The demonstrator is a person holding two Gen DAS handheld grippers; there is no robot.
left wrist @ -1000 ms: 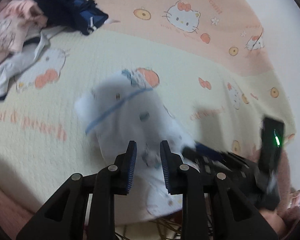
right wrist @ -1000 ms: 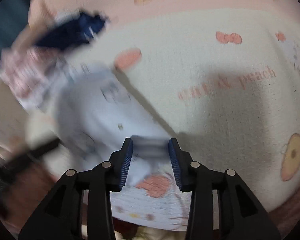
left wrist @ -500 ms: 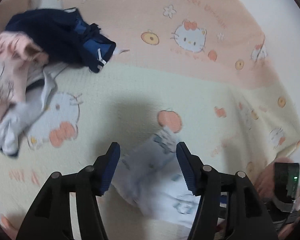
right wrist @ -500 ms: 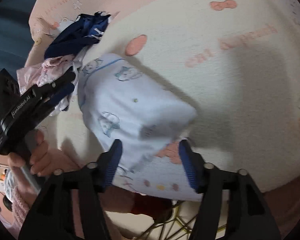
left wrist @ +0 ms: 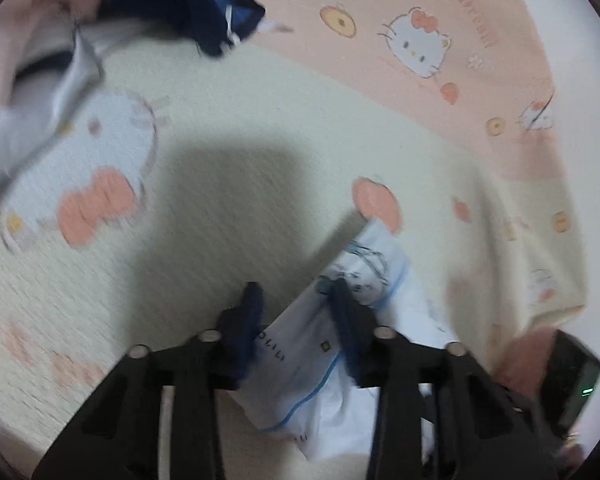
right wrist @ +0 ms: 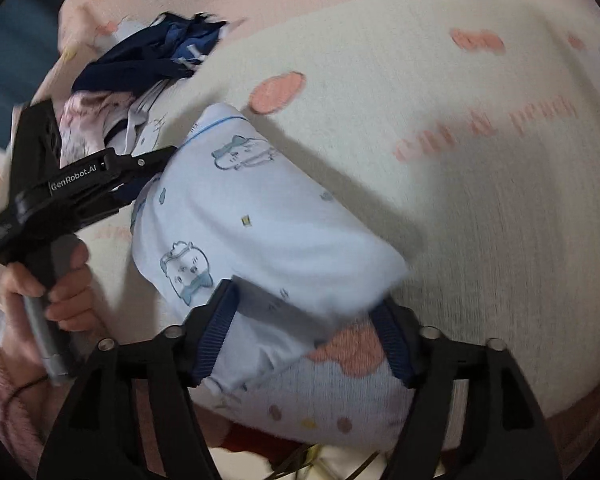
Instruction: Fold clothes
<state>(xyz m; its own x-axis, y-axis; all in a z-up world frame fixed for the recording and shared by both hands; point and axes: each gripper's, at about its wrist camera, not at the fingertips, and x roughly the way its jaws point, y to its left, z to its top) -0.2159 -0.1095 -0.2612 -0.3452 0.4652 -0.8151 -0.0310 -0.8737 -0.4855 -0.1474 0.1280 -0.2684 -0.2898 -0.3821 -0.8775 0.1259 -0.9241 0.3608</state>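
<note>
I am holding the right gripper point(right wrist: 304, 332) low over the near edge of the bed, its jaws spread wide and gripping nothing, with the near end of the folded light-blue garment point(right wrist: 260, 224) lying between and just beyond the blue pads. To my left, a hand point(right wrist: 60, 280) is wrapping the handle of the left gripper point(right wrist: 160, 160), which is reaching in level from the side so its tip is meeting the garment's left edge; from that view I cannot tell whether it is touching. In the left wrist view that left gripper point(left wrist: 296, 312) is also standing open, one finger over bare blanket and the other over the garment point(left wrist: 340, 360), nothing pinched. The garment is sitting as a compact, rounded bundle, pale blue with small cartoon animal prints and a thin blue trim line, resting on the cream part of the cartoon-cat blanket point(right wrist: 480, 200) near its front edge. Farther back, at the blanket's far left, a loose pile of clothes point(right wrist: 148, 64) is lying, dark navy on top with pink and white pieces beneath.
</note>
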